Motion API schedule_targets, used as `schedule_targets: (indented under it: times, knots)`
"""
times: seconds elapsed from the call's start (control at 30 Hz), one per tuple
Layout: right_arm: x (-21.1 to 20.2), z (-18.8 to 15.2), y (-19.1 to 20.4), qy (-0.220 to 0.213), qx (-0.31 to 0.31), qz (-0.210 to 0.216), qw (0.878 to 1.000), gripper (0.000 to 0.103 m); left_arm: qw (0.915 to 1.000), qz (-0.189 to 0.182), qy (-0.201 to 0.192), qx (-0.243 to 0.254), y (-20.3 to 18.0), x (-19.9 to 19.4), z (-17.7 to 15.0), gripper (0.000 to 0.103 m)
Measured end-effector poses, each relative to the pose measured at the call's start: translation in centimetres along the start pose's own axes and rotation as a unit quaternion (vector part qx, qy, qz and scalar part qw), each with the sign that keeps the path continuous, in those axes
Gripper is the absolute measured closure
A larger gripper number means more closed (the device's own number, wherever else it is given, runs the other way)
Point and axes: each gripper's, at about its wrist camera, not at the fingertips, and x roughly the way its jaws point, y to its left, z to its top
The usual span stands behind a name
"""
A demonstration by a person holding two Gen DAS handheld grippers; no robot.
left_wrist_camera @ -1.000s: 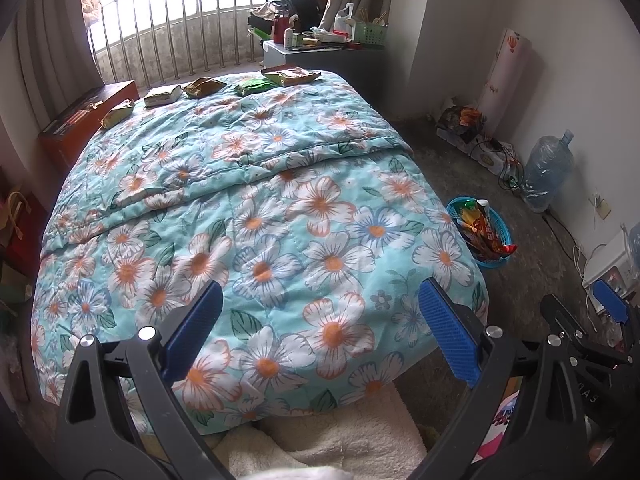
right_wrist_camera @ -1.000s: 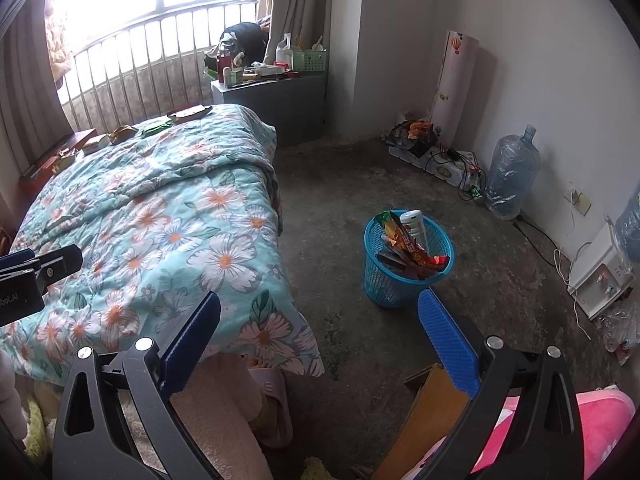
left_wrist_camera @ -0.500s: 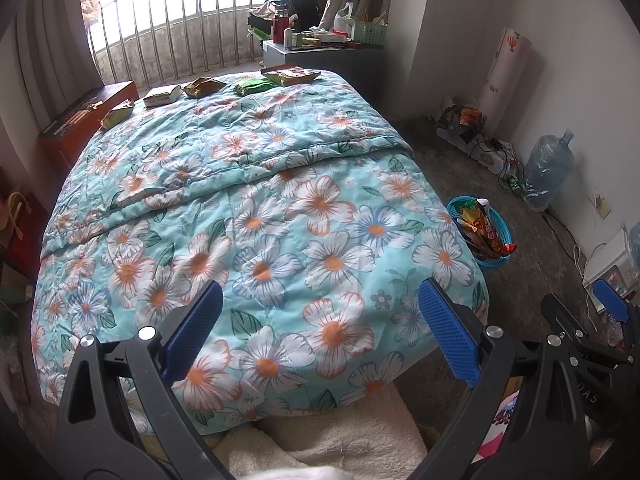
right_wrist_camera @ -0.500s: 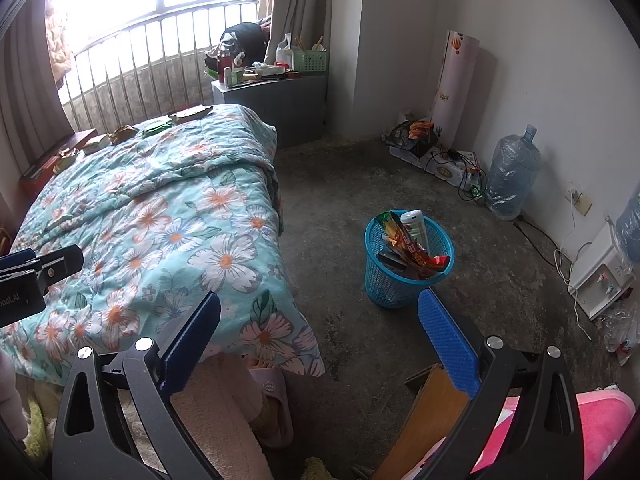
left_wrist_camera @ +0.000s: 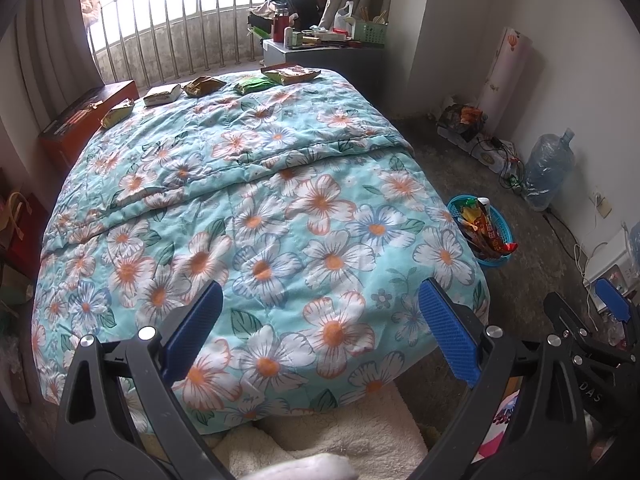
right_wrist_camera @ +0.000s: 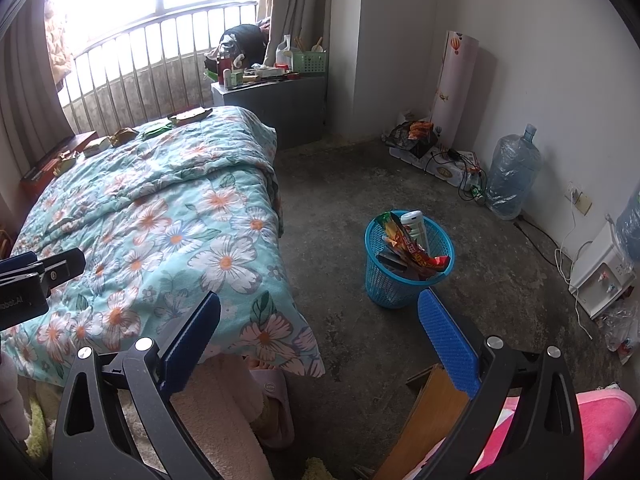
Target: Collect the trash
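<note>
Several snack wrappers point(left_wrist_camera: 202, 86) lie in a row along the far edge of the floral bed point(left_wrist_camera: 256, 208), also seen in the right wrist view point(right_wrist_camera: 156, 131). A blue mesh trash basket point(right_wrist_camera: 408, 258) stuffed with wrappers and a bottle stands on the floor right of the bed; it also shows in the left wrist view point(left_wrist_camera: 482, 232). My left gripper point(left_wrist_camera: 320, 332) is open and empty over the bed's near end. My right gripper point(right_wrist_camera: 320, 332) is open and empty above the floor, near the basket.
A grey cabinet point(right_wrist_camera: 280, 108) with clutter stands past the bed by the window rail. A water jug point(right_wrist_camera: 512, 172), power strip and cables point(right_wrist_camera: 448, 164) line the right wall. A red box point(left_wrist_camera: 84, 116) sits left of the bed. Slippers point(right_wrist_camera: 272, 400) lie below.
</note>
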Motion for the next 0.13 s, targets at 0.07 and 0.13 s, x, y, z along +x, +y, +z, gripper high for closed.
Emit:
schedule_targets:
  times: [0.07, 0.13]
  knots:
    - [-0.03, 0.05, -0.11, -0.001, 0.001, 0.001, 1.0, 0.007, 1.0, 0.0, -0.001, 0.0, 0.02, -0.02, -0.04, 0.009]
    - [0.0, 0.06, -0.2, -0.001, 0.002, 0.001, 1.0, 0.007, 1.0, 0.0, 0.0, 0.001, 0.0, 0.02, -0.04, 0.009]
